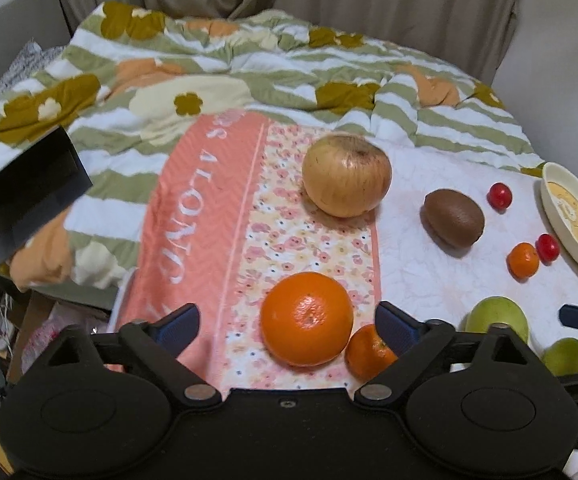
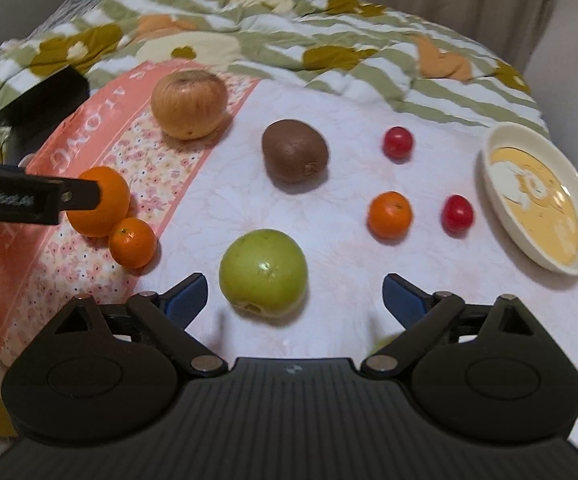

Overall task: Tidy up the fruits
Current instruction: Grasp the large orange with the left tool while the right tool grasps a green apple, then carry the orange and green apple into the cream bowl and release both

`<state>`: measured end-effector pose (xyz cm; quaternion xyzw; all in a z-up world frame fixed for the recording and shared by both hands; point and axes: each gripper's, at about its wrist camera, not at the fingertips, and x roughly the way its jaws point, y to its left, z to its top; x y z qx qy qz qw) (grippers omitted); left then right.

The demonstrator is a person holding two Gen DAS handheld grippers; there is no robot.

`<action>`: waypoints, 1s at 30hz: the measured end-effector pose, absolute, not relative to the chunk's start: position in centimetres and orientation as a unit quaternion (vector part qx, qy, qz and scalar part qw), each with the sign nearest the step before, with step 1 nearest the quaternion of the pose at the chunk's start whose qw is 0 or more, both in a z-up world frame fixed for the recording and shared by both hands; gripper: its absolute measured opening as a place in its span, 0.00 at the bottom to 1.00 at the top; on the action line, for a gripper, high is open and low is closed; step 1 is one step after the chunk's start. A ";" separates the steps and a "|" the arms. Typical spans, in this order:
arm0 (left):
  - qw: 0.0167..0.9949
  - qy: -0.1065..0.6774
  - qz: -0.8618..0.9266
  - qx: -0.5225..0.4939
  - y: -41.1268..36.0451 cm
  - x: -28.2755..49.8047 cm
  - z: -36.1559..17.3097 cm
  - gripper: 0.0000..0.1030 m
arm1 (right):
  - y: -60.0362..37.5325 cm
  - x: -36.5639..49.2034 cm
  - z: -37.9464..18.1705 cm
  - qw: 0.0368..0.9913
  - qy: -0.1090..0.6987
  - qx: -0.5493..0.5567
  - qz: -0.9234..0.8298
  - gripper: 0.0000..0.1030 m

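Note:
In the left wrist view my left gripper [image 1: 289,324] is open around a big orange [image 1: 307,318], with a gap at each pad. A small mandarin [image 1: 369,352] touches that orange by the right finger. In the right wrist view my right gripper [image 2: 295,300] is open with a green apple [image 2: 263,272] between its fingers, untouched. Across the white cloth lie a brown kiwi [image 2: 295,156], another mandarin [image 2: 389,214], two cherry tomatoes [image 2: 397,142] [image 2: 457,212] and a pale yellow apple [image 2: 189,104]. A cream dish [image 2: 501,184] stands at the right.
A second green fruit [image 1: 565,356] lies near the front edge, mostly hidden in the right wrist view. A flowered quilt [image 1: 249,64] is heaped behind the fruit. A black box [image 1: 29,192] sits at the left, and clutter lies below the left edge.

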<state>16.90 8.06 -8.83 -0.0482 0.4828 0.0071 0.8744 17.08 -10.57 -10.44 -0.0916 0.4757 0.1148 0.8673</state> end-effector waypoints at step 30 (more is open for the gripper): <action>0.856 0.509 0.022 -0.092 9.1 16.8 -9.9 0.61 | -9.7 18.5 -12.6 0.846 0.502 -0.094 0.151 0.69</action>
